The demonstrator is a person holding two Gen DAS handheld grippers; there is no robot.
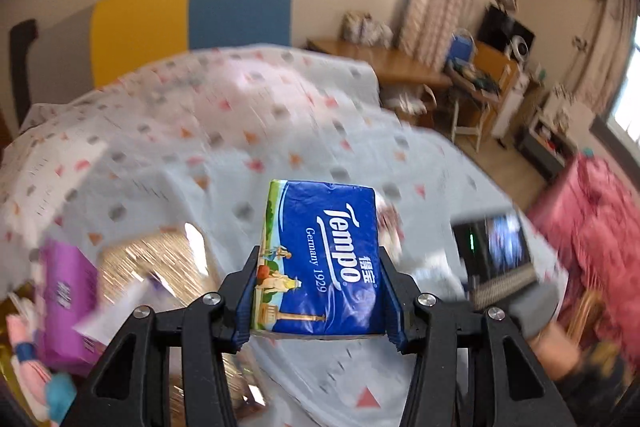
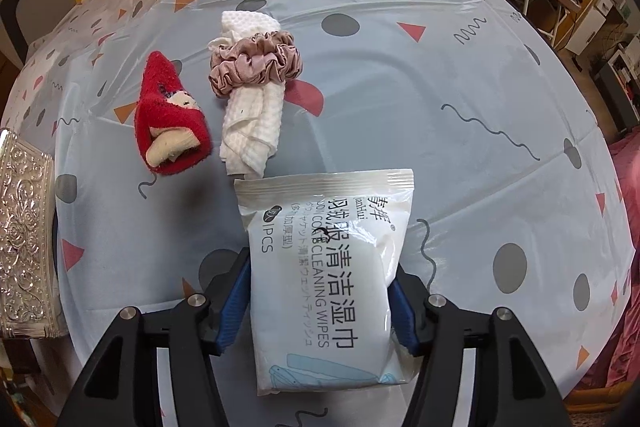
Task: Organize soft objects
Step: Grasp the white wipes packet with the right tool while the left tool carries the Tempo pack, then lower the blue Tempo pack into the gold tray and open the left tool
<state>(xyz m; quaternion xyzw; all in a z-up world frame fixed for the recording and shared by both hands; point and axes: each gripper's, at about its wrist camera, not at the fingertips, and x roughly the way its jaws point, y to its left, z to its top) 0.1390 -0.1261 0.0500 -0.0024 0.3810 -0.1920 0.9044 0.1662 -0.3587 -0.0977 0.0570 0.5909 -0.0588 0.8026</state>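
My left gripper point(image 1: 319, 255) is shut on a blue Tempo tissue pack point(image 1: 320, 251), held in the air above the patterned tablecloth point(image 1: 224, 155); this view is blurred. A white wet-wipes packet point(image 2: 326, 259) lies flat on the cloth between the fingers of my right gripper point(image 2: 322, 261), which points steeply down. Its blue pads stand right beside the packet's edges without squeezing it. Beyond the packet lie a red fuzzy sock point(image 2: 170, 123) and a white waffle cloth point(image 2: 250, 123) with a dusty-pink scrunchie point(image 2: 256, 61) around it.
An ornate silver box point(image 2: 24, 239) stands at the table's left edge. In the left wrist view a purple pack point(image 1: 66, 303) and pink soft items lie low on the left, and a lit screen point(image 1: 496, 251) sits to the right. Chairs and a desk stand behind the table.
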